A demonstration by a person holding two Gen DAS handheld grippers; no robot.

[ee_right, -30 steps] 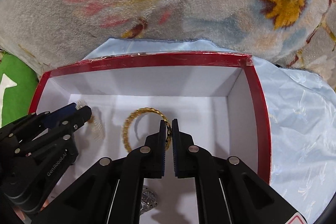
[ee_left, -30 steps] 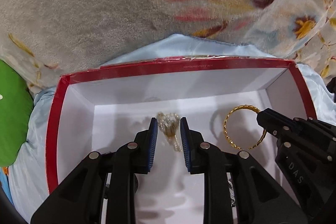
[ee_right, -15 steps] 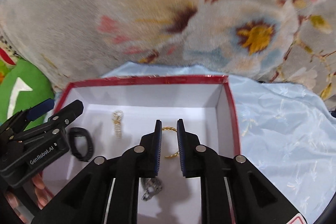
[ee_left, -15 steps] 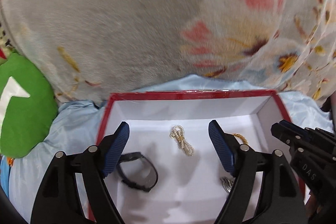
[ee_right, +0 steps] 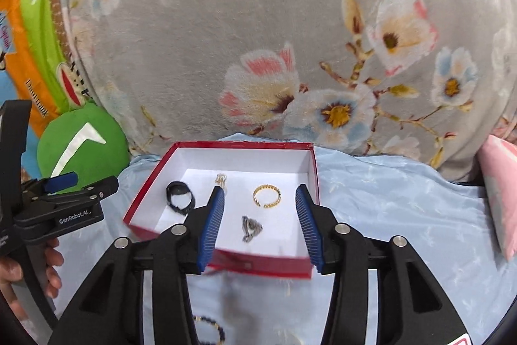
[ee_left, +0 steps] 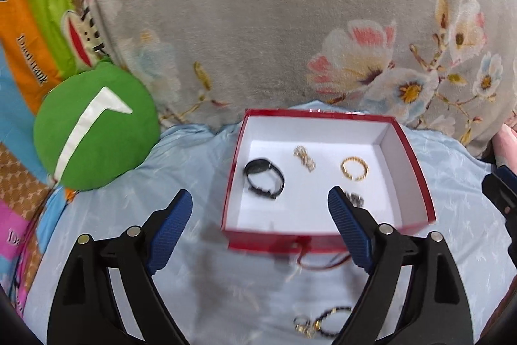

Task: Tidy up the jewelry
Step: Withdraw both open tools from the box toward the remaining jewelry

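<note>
Left wrist view first: the left gripper [ee_left: 258, 225] has its jaws spread wide and holds nothing, hanging just in front of the red cardboard box with the white inside [ee_left: 416, 164]. In the box there's a black wristband [ee_left: 264, 178], a small pearly chain [ee_left: 304, 157], a gold open bangle [ee_left: 354, 168] and a silvery crumpled piece [ee_left: 354, 199]. What's left outside is a dark beaded bracelet [ee_left: 332, 320] next to a little gold trinket [ee_left: 302, 325], both on the pale blue cloth [ee_left: 210, 290], below and a bit right of the jaws, on the near side of the box.

Right wrist view: the right gripper [ee_right: 261, 225] is also spread apart and empty, straddling the box's front wall. The beaded bracelet [ee_right: 210, 327] sits low between its arms, slightly left. Its curve seems to run roughly side to side, so I'd guess either claw just has to drop back toward the person. Can't honestly say which one is nearer.
</note>
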